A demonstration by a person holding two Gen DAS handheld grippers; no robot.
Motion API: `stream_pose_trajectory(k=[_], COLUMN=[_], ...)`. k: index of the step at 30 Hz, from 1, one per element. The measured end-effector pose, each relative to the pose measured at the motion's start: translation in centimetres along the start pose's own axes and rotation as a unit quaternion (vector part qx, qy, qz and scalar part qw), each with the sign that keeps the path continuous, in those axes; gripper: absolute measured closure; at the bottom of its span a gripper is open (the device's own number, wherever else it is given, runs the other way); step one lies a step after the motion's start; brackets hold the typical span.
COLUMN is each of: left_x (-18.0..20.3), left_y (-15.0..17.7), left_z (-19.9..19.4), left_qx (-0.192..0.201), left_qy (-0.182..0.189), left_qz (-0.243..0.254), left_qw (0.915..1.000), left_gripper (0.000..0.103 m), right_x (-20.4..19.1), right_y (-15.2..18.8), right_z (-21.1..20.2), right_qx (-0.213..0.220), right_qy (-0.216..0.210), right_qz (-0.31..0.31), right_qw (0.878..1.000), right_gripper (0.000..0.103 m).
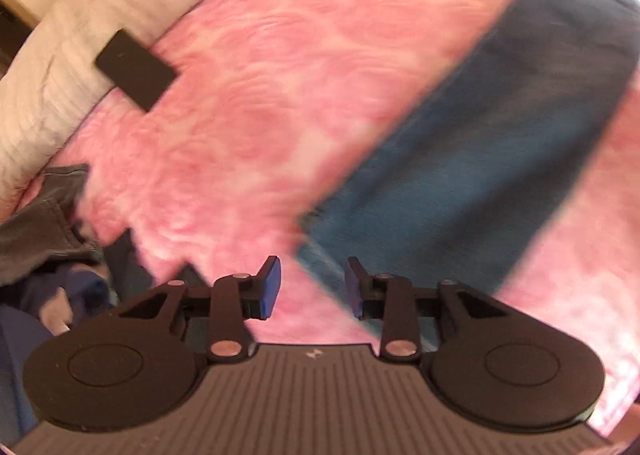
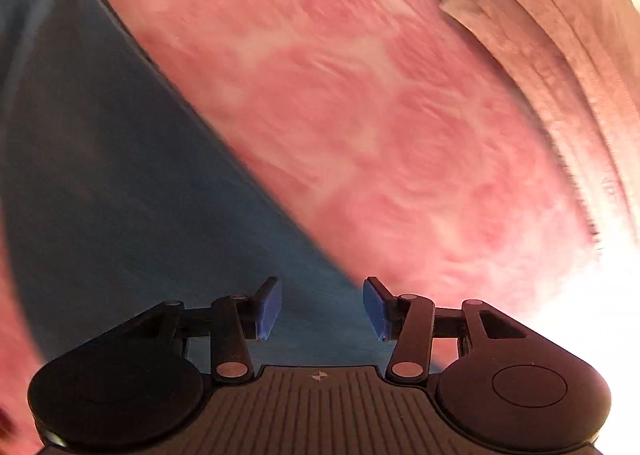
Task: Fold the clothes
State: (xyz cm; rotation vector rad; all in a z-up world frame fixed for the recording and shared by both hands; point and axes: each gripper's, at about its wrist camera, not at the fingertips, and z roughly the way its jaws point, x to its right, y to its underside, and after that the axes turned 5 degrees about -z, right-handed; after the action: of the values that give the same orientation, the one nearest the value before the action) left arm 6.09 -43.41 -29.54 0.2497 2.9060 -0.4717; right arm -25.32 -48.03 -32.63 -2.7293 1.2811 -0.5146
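Blue garment [image 1: 460, 175] lies on pink blanket [image 1: 260, 95]; left tongs [image 1: 313, 287] and right tongs [image 2: 322, 309] both released.

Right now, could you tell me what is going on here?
A person is folding clothes on a pink blanket with hand-held tongs. A long blue garment lies flat on it. The left tongs and right tongs both hover open above it, holding nothing. More clothes wait at the side.

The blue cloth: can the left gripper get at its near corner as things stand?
Probably yes. The left gripper is open with nothing between its pads, and the corner of the blue cloth lies flat on the pink blanket just ahead of it, uncovered. The picture is blurred, so the gap is uncertain.
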Motion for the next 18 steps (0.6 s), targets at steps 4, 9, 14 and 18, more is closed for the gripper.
stream_pose_trajectory(k=[4,9,14,18], left_x=[5.7,10.7,7.6,3.8], left_y=[2.5,5.7,6.6,6.0], left_z=[0.4,3.1,1.3,1.3], left_qx=[0.008,0.010,0.039,0.025], left_qy=[0.021,-0.055,-0.099,-0.067], left_qz=[0.085,0.262,0.232,0.110], left_qw=[0.9961,0.9635,0.9669,0.9914], left_gripper=[0.067,0.103,0.103,0.103], right_x=[-5.9,-10.3,-10.6,-9.5], right_y=[-2.0,-2.7,-3.4,-4.1], right_z=[-1.5,-1.3,-1.5,-1.6], right_qx=[0.017,0.018,0.016,0.020], right_qy=[-0.053,-0.080,-0.065,-0.061], right_qz=[0.013,-0.007,-0.012,0.015], right_qw=[0.998,0.997,0.998,0.998], right_gripper=[0.054,0.054,0.054,0.054])
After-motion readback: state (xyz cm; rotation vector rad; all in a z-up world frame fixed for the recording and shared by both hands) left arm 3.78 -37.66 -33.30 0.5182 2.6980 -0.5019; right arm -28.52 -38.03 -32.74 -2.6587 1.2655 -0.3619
